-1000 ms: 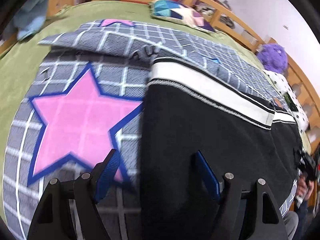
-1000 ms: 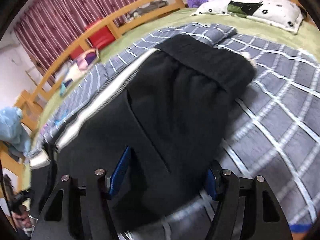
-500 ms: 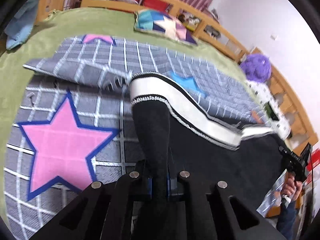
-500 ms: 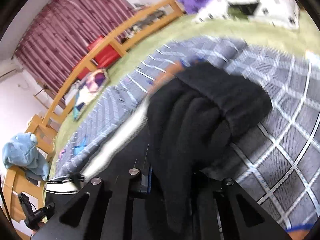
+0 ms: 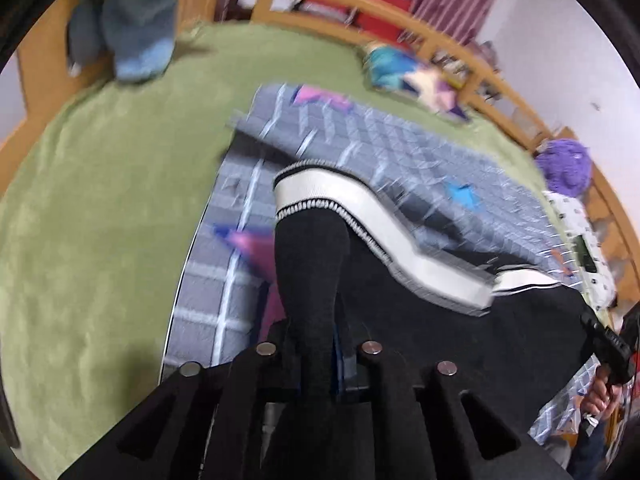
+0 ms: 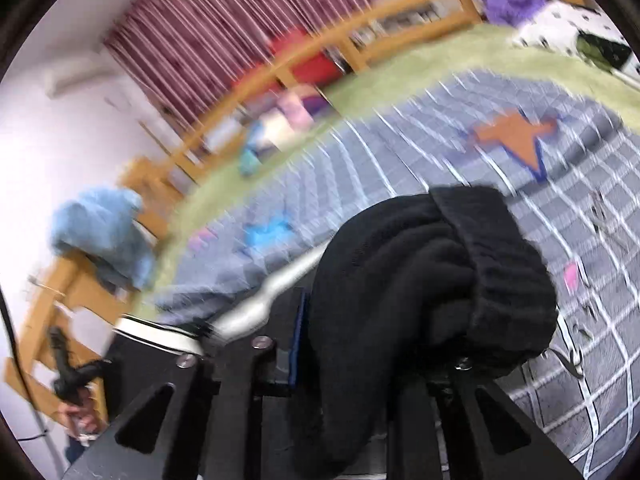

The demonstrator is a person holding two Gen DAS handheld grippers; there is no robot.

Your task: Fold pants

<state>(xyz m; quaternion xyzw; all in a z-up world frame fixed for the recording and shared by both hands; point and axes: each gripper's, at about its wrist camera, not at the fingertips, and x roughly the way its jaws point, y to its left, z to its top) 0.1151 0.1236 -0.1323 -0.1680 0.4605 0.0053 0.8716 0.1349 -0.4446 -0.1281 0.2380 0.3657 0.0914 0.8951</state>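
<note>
Black pants with a white side stripe lie on a grey checked quilt on the bed. My left gripper is shut on the leg end of the pants and holds it raised above the quilt. My right gripper is shut on the bunched waistband end of the pants, which hangs over its fingers and hides the right one. The right gripper shows far off in the left wrist view.
The quilt lies on a green blanket. A wooden bed rail runs behind. A blue plush, a patterned cushion, a purple plush and a white pillow lie along the edges.
Both grippers were open over the flat pants, then shut on the fabric and lifted it. Now both ends are higher and the views are blurred with motion.
</note>
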